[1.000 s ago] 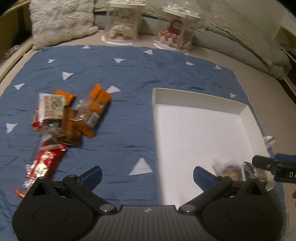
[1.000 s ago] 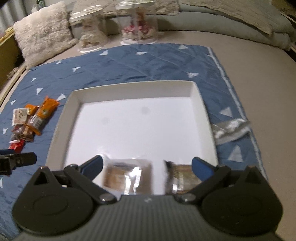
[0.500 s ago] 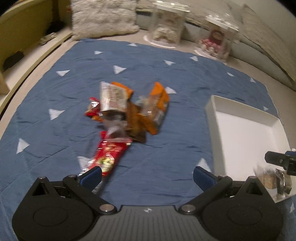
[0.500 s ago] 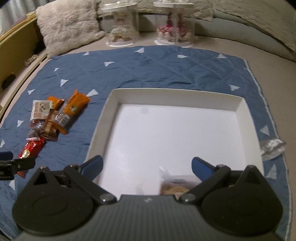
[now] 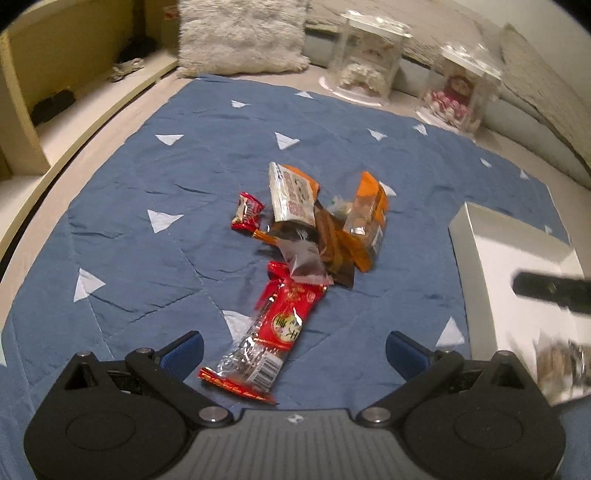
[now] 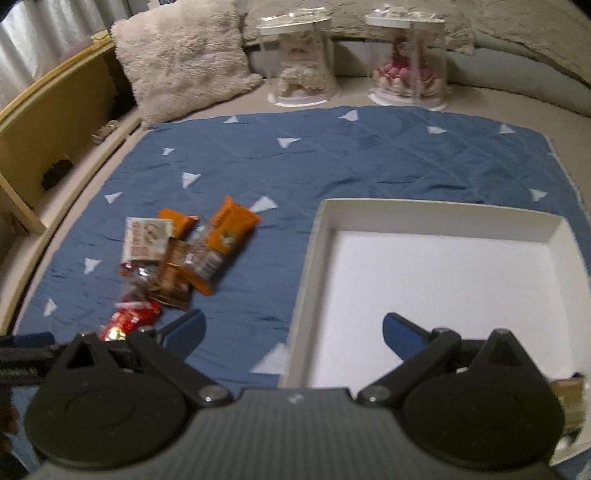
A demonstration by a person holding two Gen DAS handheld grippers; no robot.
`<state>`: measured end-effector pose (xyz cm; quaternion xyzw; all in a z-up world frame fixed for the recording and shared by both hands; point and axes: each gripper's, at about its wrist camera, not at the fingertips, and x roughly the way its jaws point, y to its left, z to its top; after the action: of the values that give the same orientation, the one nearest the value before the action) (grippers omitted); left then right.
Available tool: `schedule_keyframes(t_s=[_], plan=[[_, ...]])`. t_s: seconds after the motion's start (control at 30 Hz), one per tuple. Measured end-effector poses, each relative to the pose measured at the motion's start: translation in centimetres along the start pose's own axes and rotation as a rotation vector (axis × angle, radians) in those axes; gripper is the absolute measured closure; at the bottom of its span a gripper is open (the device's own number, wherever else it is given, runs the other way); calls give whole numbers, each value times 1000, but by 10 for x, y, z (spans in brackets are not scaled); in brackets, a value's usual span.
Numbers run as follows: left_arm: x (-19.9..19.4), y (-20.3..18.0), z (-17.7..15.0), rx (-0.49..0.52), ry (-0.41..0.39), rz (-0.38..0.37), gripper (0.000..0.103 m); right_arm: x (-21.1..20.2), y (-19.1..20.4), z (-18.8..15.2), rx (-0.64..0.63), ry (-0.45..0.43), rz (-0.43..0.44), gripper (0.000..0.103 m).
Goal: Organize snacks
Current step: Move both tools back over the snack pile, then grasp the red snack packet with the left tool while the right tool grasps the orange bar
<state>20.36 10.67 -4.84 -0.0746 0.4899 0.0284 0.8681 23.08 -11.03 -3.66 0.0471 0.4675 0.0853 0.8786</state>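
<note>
A heap of wrapped snacks lies on the blue mat [image 5: 177, 177]. It holds a long red packet [image 5: 275, 328], a white-and-red packet [image 5: 291, 197], orange bars [image 5: 369, 218], a brown pack and a small red sweet [image 5: 246, 216]. My left gripper [image 5: 293, 350] is open, with the near end of the red packet lying between its fingers. The white tray [image 5: 476, 240] stands to the right, with blurred brown packs [image 5: 557, 362] in its near corner. My right gripper [image 6: 293, 328] is open and holds nothing, over the left rim of the tray [image 6: 443, 212]. The heap [image 6: 192, 251] is to its left.
A fluffy pillow [image 6: 184, 59] and two clear display cases [image 6: 299, 62] [image 6: 406, 59] stand behind the mat. A wooden shelf unit [image 5: 26, 92] runs along the left. Grey bedding [image 6: 517, 33] lies at the back right. Bare mat [image 6: 369, 155] spreads beyond the tray.
My left gripper swung left from the tray to the snack heap, which is now centred and close. My right gripper moved left, off the packs in the tray, to the tray's left rim.
</note>
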Motion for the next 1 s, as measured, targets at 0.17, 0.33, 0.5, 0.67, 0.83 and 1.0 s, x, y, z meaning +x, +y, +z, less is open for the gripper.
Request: schedule_keyframes(t_s=[0.17, 0.33, 0.5, 0.67, 0.83, 1.0], plan=[[4, 3, -6, 50, -11, -17, 1, 15, 25, 5, -4, 4, 41, 0], [9, -2, -4, 106, -6, -12, 26, 28, 30, 16, 101, -86, 98, 0], [22, -9, -3, 208, 14, 21, 31, 54, 26, 32, 246, -90, 147, 0], [36, -13, -3, 292, 57, 26, 40, 87, 23, 44, 395, -53, 176, 0], [45, -13, -2, 314, 77, 55, 45, 116, 29, 48, 493, -23, 273, 11], [54, -15, -1, 340, 88, 62, 45, 140, 32, 48, 569, -9, 247, 17]])
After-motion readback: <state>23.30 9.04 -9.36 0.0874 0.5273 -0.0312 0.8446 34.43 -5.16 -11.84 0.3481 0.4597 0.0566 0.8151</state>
